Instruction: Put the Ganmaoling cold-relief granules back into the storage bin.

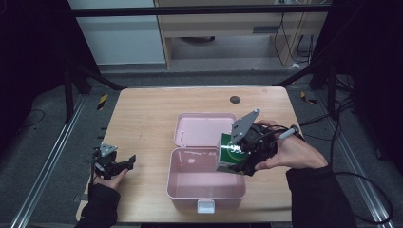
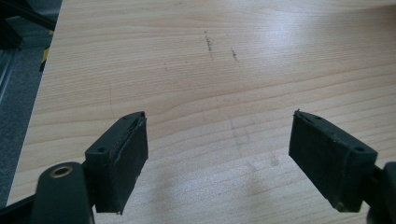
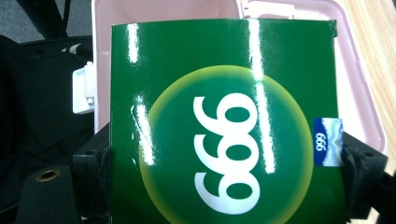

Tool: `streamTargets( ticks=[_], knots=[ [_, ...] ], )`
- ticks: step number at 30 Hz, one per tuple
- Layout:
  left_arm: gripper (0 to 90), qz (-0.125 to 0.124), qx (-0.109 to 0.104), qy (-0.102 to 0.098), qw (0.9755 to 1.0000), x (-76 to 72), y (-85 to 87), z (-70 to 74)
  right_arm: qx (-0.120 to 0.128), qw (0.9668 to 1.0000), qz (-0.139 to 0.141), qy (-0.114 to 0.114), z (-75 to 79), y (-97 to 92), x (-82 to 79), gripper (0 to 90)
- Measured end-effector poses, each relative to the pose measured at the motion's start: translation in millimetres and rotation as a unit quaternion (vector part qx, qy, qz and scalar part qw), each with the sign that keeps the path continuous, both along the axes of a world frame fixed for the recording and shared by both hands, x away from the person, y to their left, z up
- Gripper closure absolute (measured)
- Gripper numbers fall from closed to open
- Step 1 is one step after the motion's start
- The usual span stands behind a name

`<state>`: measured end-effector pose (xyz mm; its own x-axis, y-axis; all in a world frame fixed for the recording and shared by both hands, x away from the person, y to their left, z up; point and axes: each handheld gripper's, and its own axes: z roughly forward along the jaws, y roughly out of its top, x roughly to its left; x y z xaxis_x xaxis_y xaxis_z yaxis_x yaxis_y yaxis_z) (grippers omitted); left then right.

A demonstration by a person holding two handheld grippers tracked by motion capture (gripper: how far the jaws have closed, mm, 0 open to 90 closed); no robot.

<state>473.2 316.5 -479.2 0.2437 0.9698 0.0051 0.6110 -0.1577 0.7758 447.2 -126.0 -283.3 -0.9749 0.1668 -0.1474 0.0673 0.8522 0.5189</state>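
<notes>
Seen from the high view: green box (image 1: 231,153) gripped by the right gripper (image 1: 248,142), held above the right rim of an open pink case (image 1: 190,187) on the wooden table (image 1: 142,118); left gripper (image 1: 114,164) low near the table's left edge. Through the left gripper view: jaws spread wide, bare wood between. Through the right gripper view: jaws clamped on the box's two sides, pink case behind.
</notes>
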Motion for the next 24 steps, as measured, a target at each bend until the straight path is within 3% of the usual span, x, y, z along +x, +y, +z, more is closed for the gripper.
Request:
streamTargets(
  ticks=[7, 20, 24],
  knots=[
    [19.0, 0.001, -0.001, 0.000, 1.0000, -0.1, 0.6, 0.2, -0.008, 0.9999, 0.011, 0.000, -8.9, 9.4, 1.3, 16.0],
    [19.0, 0.001, -0.002, -0.003, 1.0000, -0.6, 1.2, 0.8, -0.056, 0.9978, 0.034, 0.003, -31.2, 26.2, 2.1, 16.1],
    [19.0, 0.000, -0.001, -0.002, 1.0000, -0.4, 0.9, 0.5, -0.044, 0.9984, 0.032, 0.011, -38.4, 23.7, 4.2, 16.1]
  ],
)
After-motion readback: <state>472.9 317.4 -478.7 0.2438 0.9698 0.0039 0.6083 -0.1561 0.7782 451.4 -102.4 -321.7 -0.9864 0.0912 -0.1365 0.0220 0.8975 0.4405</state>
